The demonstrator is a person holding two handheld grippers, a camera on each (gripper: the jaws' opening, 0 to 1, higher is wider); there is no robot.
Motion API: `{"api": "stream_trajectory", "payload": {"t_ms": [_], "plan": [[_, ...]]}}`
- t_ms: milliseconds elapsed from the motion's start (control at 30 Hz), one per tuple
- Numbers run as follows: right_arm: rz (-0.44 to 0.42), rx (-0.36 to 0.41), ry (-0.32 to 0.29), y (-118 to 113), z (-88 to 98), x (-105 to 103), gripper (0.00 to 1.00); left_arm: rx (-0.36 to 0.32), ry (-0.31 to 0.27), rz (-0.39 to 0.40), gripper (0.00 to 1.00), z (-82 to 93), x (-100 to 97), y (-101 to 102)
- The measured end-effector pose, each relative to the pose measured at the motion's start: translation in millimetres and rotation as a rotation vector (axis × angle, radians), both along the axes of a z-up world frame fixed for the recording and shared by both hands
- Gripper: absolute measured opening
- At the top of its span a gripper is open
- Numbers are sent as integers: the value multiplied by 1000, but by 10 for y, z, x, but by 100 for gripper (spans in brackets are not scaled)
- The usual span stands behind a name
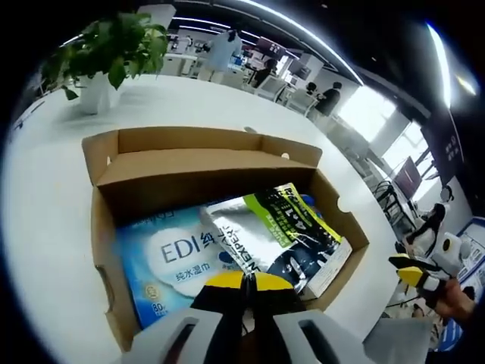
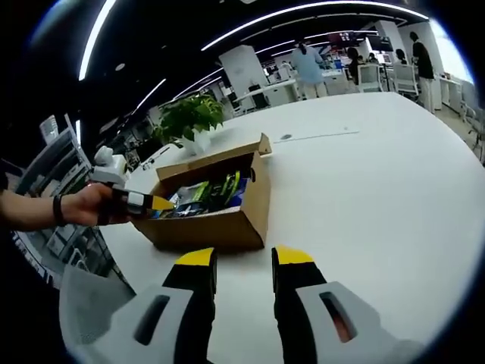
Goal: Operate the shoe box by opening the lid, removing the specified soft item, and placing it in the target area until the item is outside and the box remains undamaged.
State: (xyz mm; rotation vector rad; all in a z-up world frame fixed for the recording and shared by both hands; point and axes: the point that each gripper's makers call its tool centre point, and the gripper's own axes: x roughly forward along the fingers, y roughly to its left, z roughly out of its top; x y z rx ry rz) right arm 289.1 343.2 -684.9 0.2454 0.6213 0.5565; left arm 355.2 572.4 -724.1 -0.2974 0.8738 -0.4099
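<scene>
**Now: box open, packs inside**

Here the box [image 1: 227, 163] sits on the white tabletop [image 1: 45, 205] with its lid folded back, flaps standing up at the far side. Inside lie a blue wipes pack [image 1: 163, 262] on the left and a dark pack with a green-yellow label [image 1: 292, 227] on the right, tilted and partly over a white pouch [image 1: 242, 235] between them. The left gripper [image 1: 244, 279] hangs over the near edge of the box, its yellow-tipped jaws together with nothing between them, just above the wipes pack. In the right gripper view a hand [image 2: 91, 205] holds that gripper at the box's left end, tips pointing in over the packs.

The right gripper [image 2: 242, 262] sits back from the box, above bare tabletop, jaws apart and holding nothing. It also shows at the right edge of the left gripper view, well clear of the box.

A potted plant [image 1: 106, 53] stands beyond the box, near it. People stand among desks in the background.
</scene>
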Motion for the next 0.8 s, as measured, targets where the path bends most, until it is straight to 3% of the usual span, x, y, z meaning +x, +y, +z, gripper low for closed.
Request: {"api": "stream_trajectory", "payload": {"t_ms": [433,800], "plan": [[57,23,-35,467,207,288,24,15,-3,15,2,-14,-57,165],[120,10,-16,925,195,587,24,-4,-6,0,2,5,-84,246]]}}
